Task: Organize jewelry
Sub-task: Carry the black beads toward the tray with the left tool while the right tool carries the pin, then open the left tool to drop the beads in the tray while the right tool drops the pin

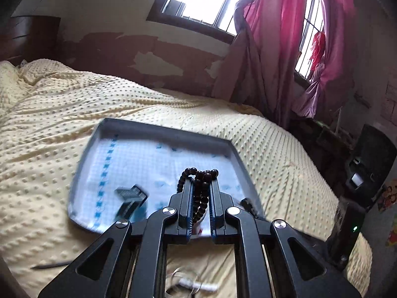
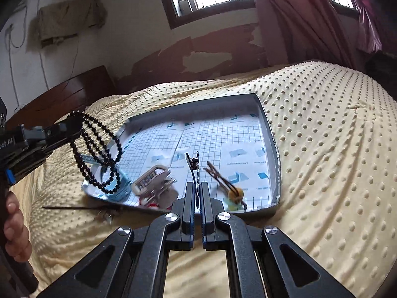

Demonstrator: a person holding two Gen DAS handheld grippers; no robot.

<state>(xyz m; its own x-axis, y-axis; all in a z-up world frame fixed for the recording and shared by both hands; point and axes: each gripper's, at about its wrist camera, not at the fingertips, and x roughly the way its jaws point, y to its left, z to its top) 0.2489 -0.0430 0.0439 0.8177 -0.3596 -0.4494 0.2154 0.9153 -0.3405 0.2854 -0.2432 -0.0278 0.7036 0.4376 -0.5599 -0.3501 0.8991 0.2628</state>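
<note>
Both hand-held grippers are closed on jewelry above the bed [image 2: 322, 149]: the left hand-held gripper [image 1: 201, 181] pinches a dark bead necklace [image 1: 198, 186] whose loops hang down between and under its fingers, and the right hand-held gripper [image 2: 197, 186] clamps a thin dark beaded piece [image 2: 194, 166] that stands up edgewise ahead of its tips. Straight in front of both lies the gray tray [image 2: 263, 114], lined with white grid paper, and I judge the step in hand is to bring each piece over the tray and lay it down there. To do it well, the left one should go lower until the hanging loops rest on a bare part of the lining before the fingers open, so that the beads fold down in one heap and do not slide over the tray wall; the right one should put its piece flat beside the other items, not on them. In the near part of the tray, just ahead and left of the right hand-held gripper, sits a beige hair claw [image 2: 152, 181], and just ahead to its right a brown hair stick with a yellow pompom [image 2: 228, 186]; both take space at the near edge. A thin dark stick [image 2: 72, 207] lies on the bedspread below the necklace, outside the tray, and it seems not yet collected.
</note>
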